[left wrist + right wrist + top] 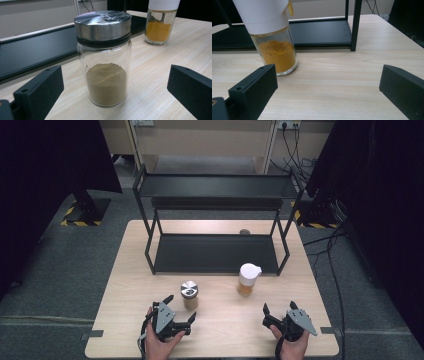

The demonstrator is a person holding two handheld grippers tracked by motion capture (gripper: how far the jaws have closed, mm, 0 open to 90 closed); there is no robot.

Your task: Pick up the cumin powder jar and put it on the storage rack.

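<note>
A glass jar with a steel lid [189,294] [105,60] holds brownish powder and stands upright on the table. My left gripper [181,309] [115,97] is open just in front of it, jaws wide on either side without touching. A second glass jar with a white lid [248,278] [273,37] [161,22] holds yellow-orange powder, standing near the front of the rack. My right gripper [278,312] [328,95] is open near the table's front right, the white-lidded jar ahead and to its left, outside the jaws.
A black two-tier metal rack [215,251] [322,32] stands on the back half of the wooden table [225,330]. A small round object [244,232] lies behind the rack's lower shelf. Cables [330,250] run along the floor at right.
</note>
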